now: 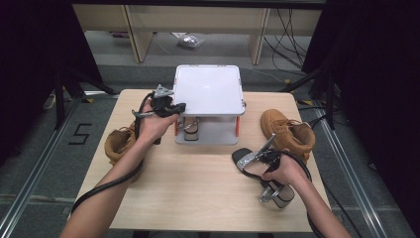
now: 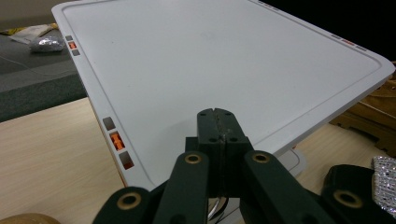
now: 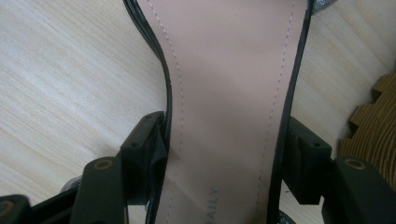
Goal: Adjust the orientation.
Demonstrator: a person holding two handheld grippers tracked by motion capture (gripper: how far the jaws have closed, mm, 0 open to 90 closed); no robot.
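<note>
While seemingly clamped, sandal [image 3: 224,93] between gripper [image 3: 224,161] jaws

A black heeled sandal [image 1: 257,168] with a beige insole and glittery toe lies on the table.

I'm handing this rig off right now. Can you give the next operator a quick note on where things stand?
Left tool: jaws shut and empty, held over the near edge of the white rack's top shelf.
Right tool: jaws closed across the sandal, gripping its sole at mid-table right.
Done: the other sandal sits on the rack's lower shelf.
Left: the gripped sandal probably goes beside it.
Two tan boots remain on the table, left boot and right boot, both untouched.
</note>
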